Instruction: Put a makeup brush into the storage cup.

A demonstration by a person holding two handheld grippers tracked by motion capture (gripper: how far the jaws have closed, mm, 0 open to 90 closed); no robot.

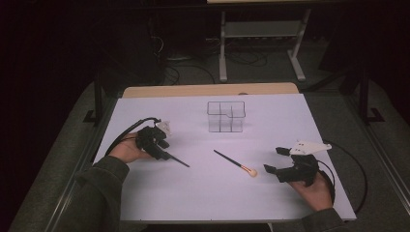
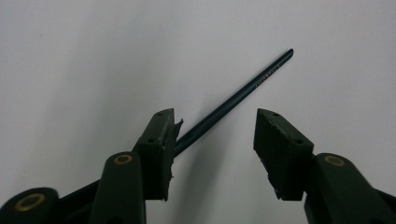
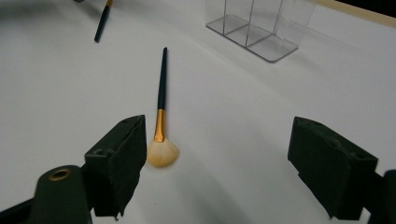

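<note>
My left claw [image 2: 210, 140] is half spread over a thin dark brush handle [image 2: 243, 91] lying on the white table [image 1: 193, 193]. The handle touches one pad while the other stands clear, so closing now could roll or skid it aside. It looks slim, glossy and slippery. My right claw [image 3: 215, 168] rests wide open near a fan brush [image 3: 161, 116].
</note>
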